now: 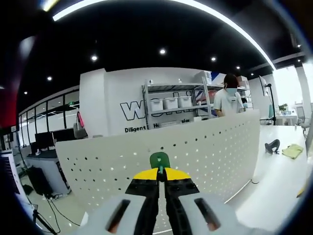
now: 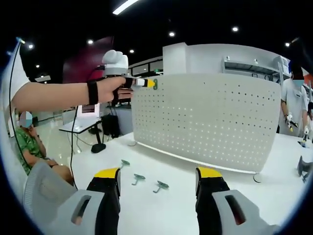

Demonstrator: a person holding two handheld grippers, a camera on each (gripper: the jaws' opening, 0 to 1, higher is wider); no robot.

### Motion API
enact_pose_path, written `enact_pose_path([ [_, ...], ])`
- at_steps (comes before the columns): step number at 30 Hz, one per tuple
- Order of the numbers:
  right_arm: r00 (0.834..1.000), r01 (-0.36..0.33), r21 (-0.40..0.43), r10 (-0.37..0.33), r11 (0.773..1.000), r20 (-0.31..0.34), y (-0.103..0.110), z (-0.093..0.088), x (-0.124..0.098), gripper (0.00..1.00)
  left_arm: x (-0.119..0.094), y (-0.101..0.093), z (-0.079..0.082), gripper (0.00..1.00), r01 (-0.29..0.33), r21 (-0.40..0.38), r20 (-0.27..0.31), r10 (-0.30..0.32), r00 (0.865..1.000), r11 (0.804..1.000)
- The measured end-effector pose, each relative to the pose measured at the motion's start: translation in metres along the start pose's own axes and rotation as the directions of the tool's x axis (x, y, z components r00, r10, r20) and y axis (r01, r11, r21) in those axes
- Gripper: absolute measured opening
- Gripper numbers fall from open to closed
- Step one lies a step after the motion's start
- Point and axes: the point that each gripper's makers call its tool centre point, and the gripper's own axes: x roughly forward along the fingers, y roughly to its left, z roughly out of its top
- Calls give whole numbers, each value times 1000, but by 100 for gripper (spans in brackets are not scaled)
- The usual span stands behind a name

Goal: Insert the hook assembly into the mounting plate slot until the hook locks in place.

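Left gripper [image 1: 161, 182]: yellow-tipped fingers [image 1: 146, 175] pressed together, pinching a green hook [image 1: 159, 159] that stands up at 12 o'clock from the tips, right against the face of the white perforated mounting plate [image 1: 205, 147]; whether the hook has entered a hole cannot be told. In the right gripper view the same gripper sits at 10 o'clock, held by a hand [image 2: 111, 89] with a dark wrist strap, its hook at the plate's upper left edge. Right gripper [image 2: 158, 177]: fingers [image 2: 108, 174] spread wide, nothing between them, hovering low over the white surface [image 2: 161, 210]. Three spare green hooks [image 2: 140, 178] lie on the surface between the fingertips and the plate's foot, well apart from the plate. Beyond the plate, a shelving rack [image 1: 171, 105] with bins and a standing person [image 1: 229, 100] at 1 o'clock.
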Motion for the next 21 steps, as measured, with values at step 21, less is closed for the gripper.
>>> enact_pose_path([
  [21, 1000, -2, 14, 3, 1000, -17, -1, -6, -4, 63, 23, 9, -13, 2, -30, 31, -36, 32, 999, 999],
])
